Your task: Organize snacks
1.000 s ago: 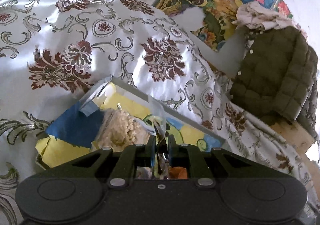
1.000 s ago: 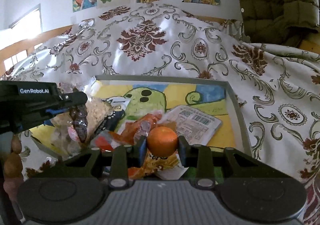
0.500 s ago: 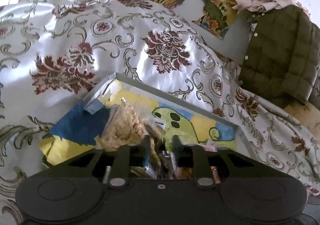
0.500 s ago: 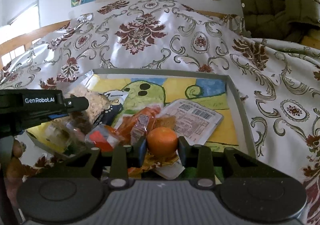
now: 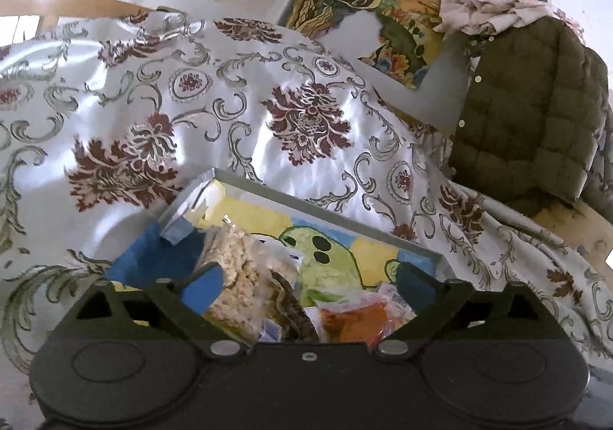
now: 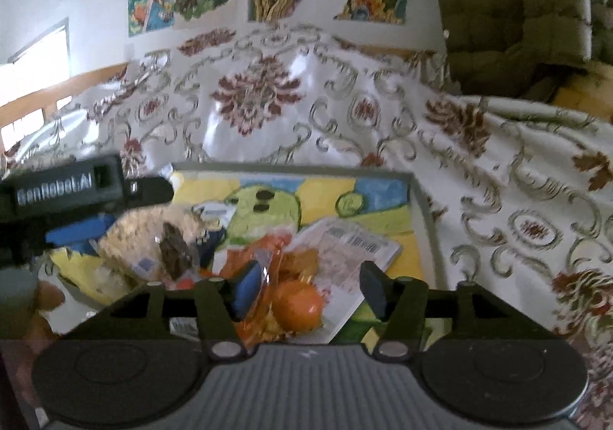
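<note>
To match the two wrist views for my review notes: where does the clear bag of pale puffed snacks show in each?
Left wrist: the puffed snack bag lies low, left of centre, just beyond the left gripper's blue left pad.
Right wrist: the same bag sits at the left, under the other gripper's black finger.
Shared landmark: the green cartoon creature with two black spots on the tray floor.

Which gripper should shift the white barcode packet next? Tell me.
Probably the right gripper. The white barcode packet lies in the tray just ahead of its opening jaws, beside the orange. The left gripper, jaws also opening, sits over the puffed-snack bag at the tray's other end.
</note>
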`<act>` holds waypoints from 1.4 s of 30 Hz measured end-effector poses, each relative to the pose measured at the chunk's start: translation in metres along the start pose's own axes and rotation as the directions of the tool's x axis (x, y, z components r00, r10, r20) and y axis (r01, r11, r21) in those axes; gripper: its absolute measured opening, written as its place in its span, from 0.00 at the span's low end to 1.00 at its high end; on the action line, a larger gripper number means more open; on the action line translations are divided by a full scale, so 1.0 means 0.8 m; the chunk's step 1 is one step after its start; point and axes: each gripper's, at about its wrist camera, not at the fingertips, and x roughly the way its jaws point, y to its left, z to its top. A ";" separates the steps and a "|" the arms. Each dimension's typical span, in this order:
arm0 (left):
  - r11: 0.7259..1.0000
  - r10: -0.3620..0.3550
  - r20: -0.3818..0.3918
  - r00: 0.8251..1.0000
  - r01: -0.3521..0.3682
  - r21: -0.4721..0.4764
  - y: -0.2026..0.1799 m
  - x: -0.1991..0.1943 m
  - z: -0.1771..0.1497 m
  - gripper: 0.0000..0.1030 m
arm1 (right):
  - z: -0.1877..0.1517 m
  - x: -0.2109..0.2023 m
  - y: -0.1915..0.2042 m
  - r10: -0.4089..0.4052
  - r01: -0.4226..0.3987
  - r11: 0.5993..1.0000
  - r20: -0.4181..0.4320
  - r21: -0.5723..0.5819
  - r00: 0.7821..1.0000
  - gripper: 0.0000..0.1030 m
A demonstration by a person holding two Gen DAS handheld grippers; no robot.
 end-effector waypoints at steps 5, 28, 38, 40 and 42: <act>0.999 0.013 0.012 1.000 -0.013 0.047 -0.006 -0.027 0.005 0.99 | 0.005 -0.032 -0.010 -0.027 0.026 0.999 0.037 0.029 0.999 0.83; 0.970 0.145 0.100 0.984 -0.161 0.184 -0.002 -0.228 -0.019 0.99 | -0.035 -0.208 -0.009 -0.091 0.074 0.993 0.202 0.092 0.975 1.00; 0.949 0.193 0.128 0.973 -0.218 0.228 0.005 -0.288 -0.039 0.99 | -0.060 -0.250 0.018 -0.057 0.043 0.997 0.210 0.071 0.976 1.00; 0.954 0.190 0.135 0.972 -0.216 0.206 0.010 -0.299 -0.044 0.99 | -0.065 -0.255 0.024 -0.059 0.047 0.997 0.210 0.061 0.976 1.00; 0.954 0.195 0.133 0.972 -0.219 0.204 0.011 -0.307 -0.047 0.99 | -0.069 -0.259 0.028 -0.061 0.052 0.997 0.208 0.051 0.976 1.00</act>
